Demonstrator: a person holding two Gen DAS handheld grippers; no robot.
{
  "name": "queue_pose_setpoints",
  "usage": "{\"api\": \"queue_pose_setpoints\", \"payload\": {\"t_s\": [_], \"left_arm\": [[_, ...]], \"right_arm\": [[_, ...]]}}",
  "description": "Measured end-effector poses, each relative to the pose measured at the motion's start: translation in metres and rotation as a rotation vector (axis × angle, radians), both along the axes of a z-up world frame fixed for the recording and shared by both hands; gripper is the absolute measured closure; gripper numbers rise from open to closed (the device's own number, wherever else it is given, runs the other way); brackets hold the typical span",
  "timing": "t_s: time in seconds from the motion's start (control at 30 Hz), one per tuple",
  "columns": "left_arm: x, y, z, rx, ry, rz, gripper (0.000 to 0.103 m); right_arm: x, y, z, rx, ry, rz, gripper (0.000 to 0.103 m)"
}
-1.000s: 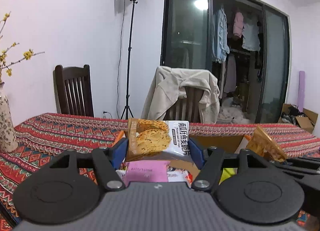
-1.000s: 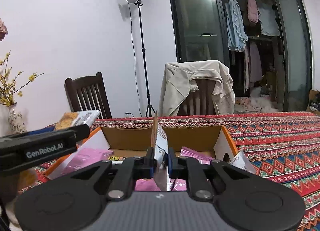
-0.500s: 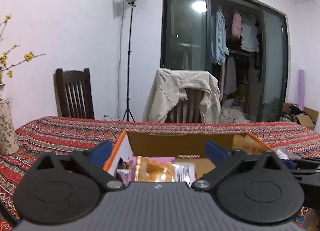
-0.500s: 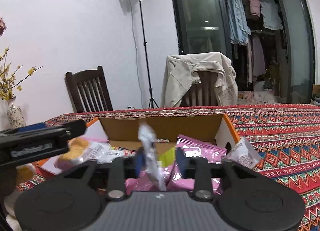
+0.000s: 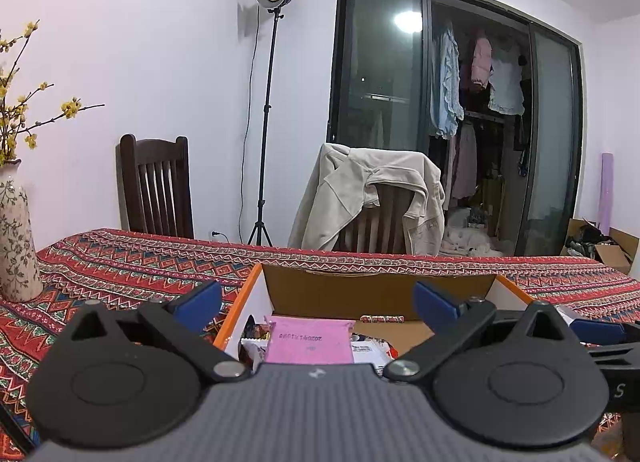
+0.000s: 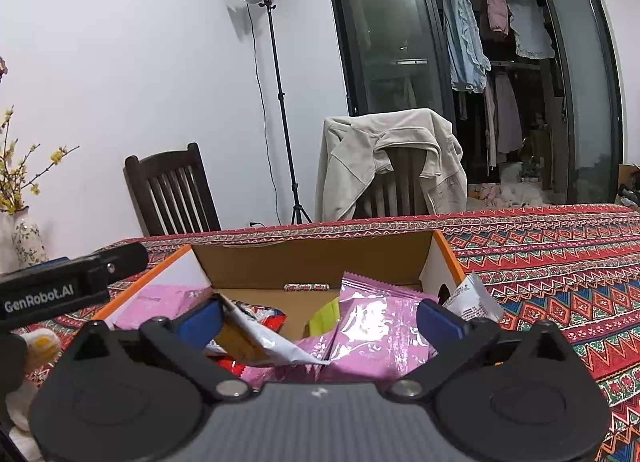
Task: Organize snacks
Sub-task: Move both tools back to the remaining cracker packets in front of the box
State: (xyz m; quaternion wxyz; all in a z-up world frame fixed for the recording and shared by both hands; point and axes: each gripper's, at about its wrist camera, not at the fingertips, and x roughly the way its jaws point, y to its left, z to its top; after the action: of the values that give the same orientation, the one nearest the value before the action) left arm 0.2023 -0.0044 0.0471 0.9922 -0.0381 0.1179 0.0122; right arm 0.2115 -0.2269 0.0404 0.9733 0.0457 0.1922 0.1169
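Grippers: your left gripper (image 5: 316, 300) sits wide open, right gripper (image 6: 320, 316) just finished opening, both empty above the snack box (image 6: 312, 262), 2 pink packets (image 6: 380, 326) inside.

Both tongs, left tongs (image 5: 318, 300) and right tongs (image 6: 320, 316), were matte black with round hinge discs, silver pivot screws, blue fingertip pads (image 5: 198, 300) and a ribbed grey housing; one side bar read "GenRobot.AI".

You can read "GenRobot.AI" on the left gripper (image 6: 72, 286) left of your right fingers, a mirrored number on the pink packet (image 5: 310, 340) between your left fingers.
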Motion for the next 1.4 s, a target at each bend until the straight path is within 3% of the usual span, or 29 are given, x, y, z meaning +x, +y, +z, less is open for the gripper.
{"api": "queue_pose_setpoints", "payload": {"t_s": [0.3,0.5,0.63,0.8,1.07,1.4], "left_arm": [[-0.011,0.005,0.012,-0.060,-0.005,-0.016,0.000],[-0.014,0.014,0.026,-0.114,0.074,-0.007,0.000],[-0.022,0.017,0.028,-0.103,0.145,-0.001,0.000],[-0.030,0.021,0.017,-0.086,0.266,-0.001,0.000],[-0.052,0.020,-0.007,-0.047,0.348,-0.023,0.000],[-0.081,0.018,-0.007,-0.042,0.199,-0.070,0.000]], "right_arm": [[-0.006,-0.002,0.007,0.010,-0.007,-0.007,0.000],[-0.021,-0.005,0.024,0.015,0.005,-0.002,0.000],[-0.030,-0.010,0.029,0.011,0.040,0.010,0.000],[-0.046,-0.012,0.024,-0.049,0.076,0.032,0.000],[-0.070,-0.011,0.005,-0.104,0.135,0.065,0.000],[-0.074,-0.017,-0.009,-0.083,0.175,0.057,0.000]]}}
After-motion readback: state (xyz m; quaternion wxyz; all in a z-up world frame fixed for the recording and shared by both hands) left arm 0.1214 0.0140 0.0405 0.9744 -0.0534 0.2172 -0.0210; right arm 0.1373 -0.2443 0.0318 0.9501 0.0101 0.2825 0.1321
